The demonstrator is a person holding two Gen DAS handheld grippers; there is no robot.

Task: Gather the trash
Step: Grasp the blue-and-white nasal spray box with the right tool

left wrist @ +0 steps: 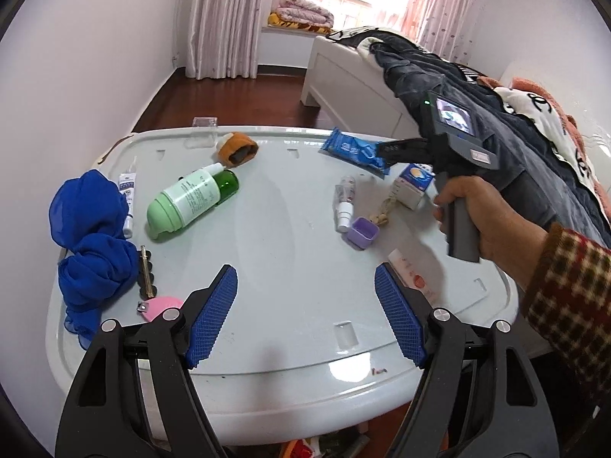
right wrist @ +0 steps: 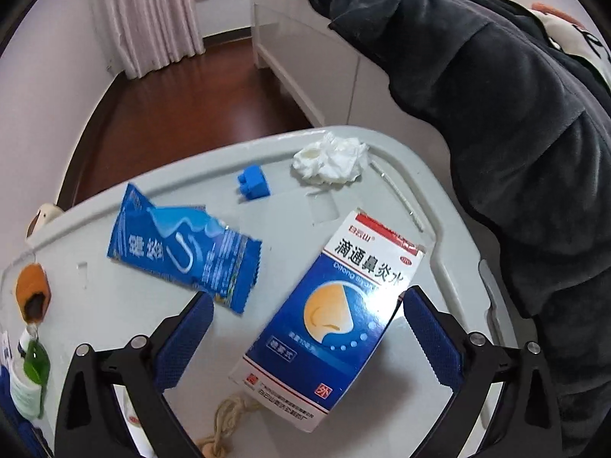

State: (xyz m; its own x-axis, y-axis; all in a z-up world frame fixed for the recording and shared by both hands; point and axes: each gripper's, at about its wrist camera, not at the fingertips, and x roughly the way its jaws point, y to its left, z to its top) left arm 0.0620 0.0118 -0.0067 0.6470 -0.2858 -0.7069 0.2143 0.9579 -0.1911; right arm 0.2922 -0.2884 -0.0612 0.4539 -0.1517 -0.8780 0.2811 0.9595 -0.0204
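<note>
White tabletop (right wrist: 114,305): your right gripper (right wrist: 307,328) gapes around the blue box (right wrist: 332,316) reading 滴通鼻炎水, unpinched; your left gripper (left wrist: 305,297) gapes empty.

In the left wrist view, the right claw (left wrist: 385,151) hides part of the blue wrapper (left wrist: 353,150). The medicine box (left wrist: 413,185) sits half behind the hand (left wrist: 485,221). The white tube's (left wrist: 127,198) print is too small to read.

A home bedroom: a bed (left wrist: 355,76), pink curtains (left wrist: 225,19) and folded quilts (left wrist: 305,11).
</note>
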